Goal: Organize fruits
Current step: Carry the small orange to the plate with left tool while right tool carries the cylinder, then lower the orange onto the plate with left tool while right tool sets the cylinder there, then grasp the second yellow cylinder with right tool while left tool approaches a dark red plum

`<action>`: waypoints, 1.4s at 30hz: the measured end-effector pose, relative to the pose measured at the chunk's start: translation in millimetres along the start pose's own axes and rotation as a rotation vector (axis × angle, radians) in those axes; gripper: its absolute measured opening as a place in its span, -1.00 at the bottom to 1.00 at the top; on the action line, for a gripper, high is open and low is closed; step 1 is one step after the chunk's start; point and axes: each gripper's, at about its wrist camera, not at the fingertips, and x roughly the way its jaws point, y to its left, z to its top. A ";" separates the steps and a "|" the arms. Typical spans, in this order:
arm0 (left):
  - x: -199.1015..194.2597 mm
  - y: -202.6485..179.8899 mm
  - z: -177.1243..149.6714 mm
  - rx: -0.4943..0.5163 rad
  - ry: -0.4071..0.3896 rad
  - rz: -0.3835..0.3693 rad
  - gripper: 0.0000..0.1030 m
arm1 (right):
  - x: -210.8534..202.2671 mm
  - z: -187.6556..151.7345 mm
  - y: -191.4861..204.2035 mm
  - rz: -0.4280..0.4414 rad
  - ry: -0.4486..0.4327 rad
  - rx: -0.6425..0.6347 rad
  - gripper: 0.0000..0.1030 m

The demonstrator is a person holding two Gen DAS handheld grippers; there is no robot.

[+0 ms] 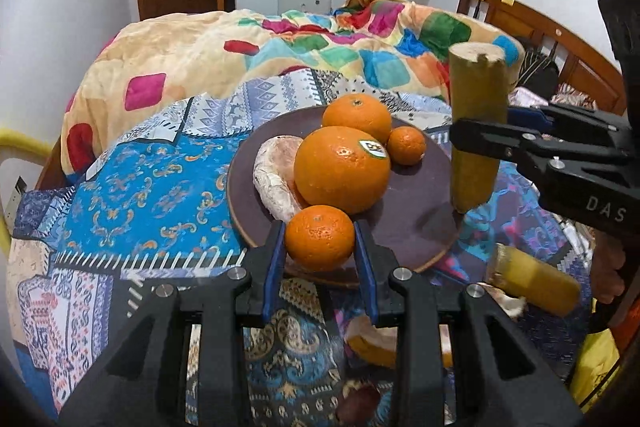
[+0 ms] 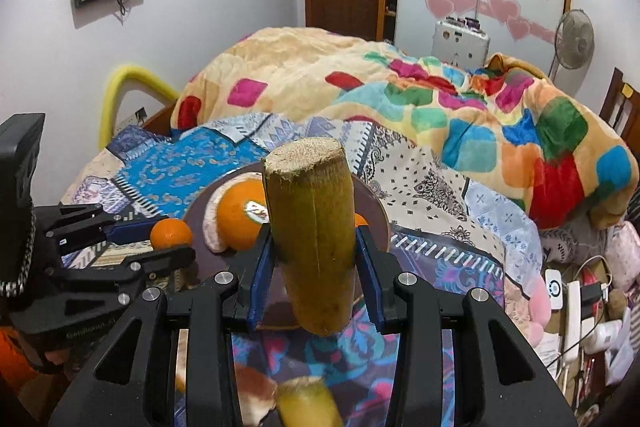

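My left gripper (image 1: 320, 239) is shut on a small orange (image 1: 319, 237) at the near rim of a round dark plate (image 1: 416, 203) on the bed. On the plate lie a large orange with a sticker (image 1: 340, 169), another orange (image 1: 356, 115), a tiny orange (image 1: 406, 145) and a pale pomelo wedge (image 1: 276, 183). My right gripper (image 2: 314, 259) is shut on an upright yellow-green sugarcane piece (image 2: 312, 243), held over the plate's right edge; it also shows in the left wrist view (image 1: 476, 131). The left gripper (image 2: 168, 239) and its orange (image 2: 171, 233) show at left in the right wrist view.
A second sugarcane piece (image 1: 532, 285) lies on the patterned bedspread (image 1: 152, 167) right of the plate. Peel or fruit pieces (image 1: 372, 343) lie below my left gripper. A heaped colourful quilt (image 1: 320, 47) fills the bed behind. A wooden headboard (image 1: 560, 39) stands at right.
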 end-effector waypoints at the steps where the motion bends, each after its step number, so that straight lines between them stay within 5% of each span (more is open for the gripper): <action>1: 4.8 0.1 1.5 0.000 0.008 -0.005 -0.35 | 3.6 1.3 -0.6 -0.004 0.006 -0.003 -0.30; 16: 23.1 -1.0 0.7 -0.005 0.044 -0.018 -0.35 | 41.0 2.2 -4.0 0.029 0.100 0.017 -0.28; 32: -25.1 8.7 -1.8 -0.044 -0.020 0.019 -0.24 | -21.1 -7.5 -4.1 0.000 0.008 -0.006 -0.18; 42: -64.2 8.2 -26.1 -0.065 -0.016 0.049 -0.24 | -65.0 -42.8 -4.8 -0.019 -0.003 -0.033 -0.18</action>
